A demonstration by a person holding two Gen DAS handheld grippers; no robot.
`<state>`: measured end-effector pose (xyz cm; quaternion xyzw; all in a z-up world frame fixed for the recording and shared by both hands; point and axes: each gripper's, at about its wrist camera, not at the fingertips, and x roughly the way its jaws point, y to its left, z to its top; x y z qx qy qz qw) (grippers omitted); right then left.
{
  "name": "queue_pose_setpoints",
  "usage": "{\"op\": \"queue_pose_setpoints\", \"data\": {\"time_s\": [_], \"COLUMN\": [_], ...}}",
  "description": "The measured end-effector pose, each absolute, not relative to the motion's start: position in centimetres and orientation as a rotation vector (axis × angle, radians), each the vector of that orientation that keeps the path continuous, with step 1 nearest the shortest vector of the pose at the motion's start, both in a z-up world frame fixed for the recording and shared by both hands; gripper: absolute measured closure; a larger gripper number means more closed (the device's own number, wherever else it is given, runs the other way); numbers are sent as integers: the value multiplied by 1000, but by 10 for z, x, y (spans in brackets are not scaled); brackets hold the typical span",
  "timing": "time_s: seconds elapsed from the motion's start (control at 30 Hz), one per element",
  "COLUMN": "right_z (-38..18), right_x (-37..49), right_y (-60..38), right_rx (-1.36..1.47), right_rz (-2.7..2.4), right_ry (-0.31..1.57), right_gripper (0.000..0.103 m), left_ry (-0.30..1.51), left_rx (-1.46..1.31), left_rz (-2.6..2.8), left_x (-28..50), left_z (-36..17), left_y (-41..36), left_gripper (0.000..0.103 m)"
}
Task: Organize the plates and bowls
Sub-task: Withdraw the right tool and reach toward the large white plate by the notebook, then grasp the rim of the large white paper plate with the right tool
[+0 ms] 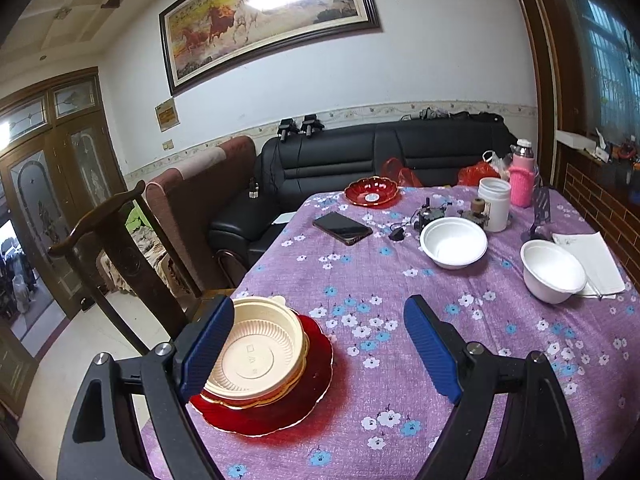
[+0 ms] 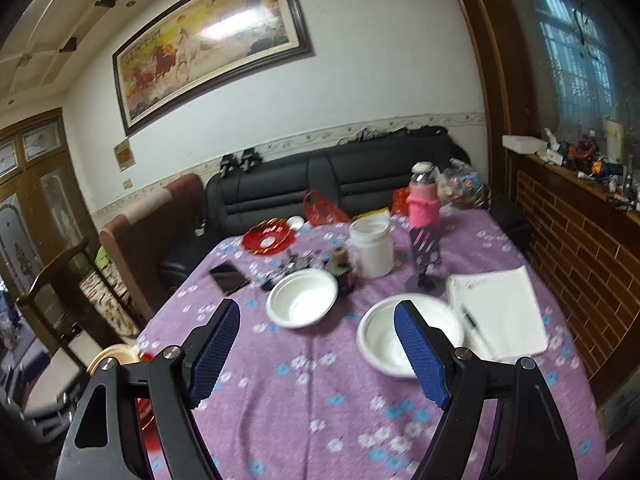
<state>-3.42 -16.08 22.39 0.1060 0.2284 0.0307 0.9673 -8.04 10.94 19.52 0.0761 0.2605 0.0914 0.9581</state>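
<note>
- Cream bowl [image 1: 260,354] sits upright, mouth up, on a red plate [image 1: 288,404] at the table's near left corner; round, so no long axis.
- Left gripper [image 1: 318,350] spread wide, holding nothing, one pad beside that bowl.
- Right gripper [image 2: 316,354] likewise spread, empty, above the purple tablecloth [image 2: 320,392].
- Two white bowls [image 2: 302,298] [image 2: 384,340] stand upright, apart, farther back.

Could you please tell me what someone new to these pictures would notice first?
Probably the purple flowered tablecloth that covers the table. At its near left corner a cream plastic bowl sits stacked on a red plate, beside the open left tool. Two white bowls stand farther right, the nearer one behind the open right tool.
</note>
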Motion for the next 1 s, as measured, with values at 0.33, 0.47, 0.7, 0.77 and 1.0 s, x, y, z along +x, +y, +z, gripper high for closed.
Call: {"op": "queue_pose_setpoints", "data": {"time_s": [0.33,0.47,0.7,0.77,1.0], "right_z": [231,193,102,80,52], "right_x": [-19,-4,30,47,71], "right_y": [-220,-246,-294,-300,-289], "right_rx": [303,389,552,546,463], "right_rz": [-83,-145,-215,-195,-204], "right_ry": [311,356,483,578,702], "right_gripper": [14,14,15,26,34], "left_ry": [561,589,631,642,686], "left_rx": [202,242,273,273,247], "left_rz": [215,211,149,129,52], "left_x": [-65,-54,-36,-28,-1], "left_z": [184,174,158,152,136], "left_y": [95,83,55,47,14], "left_gripper": [17,17,17,17,17]}}
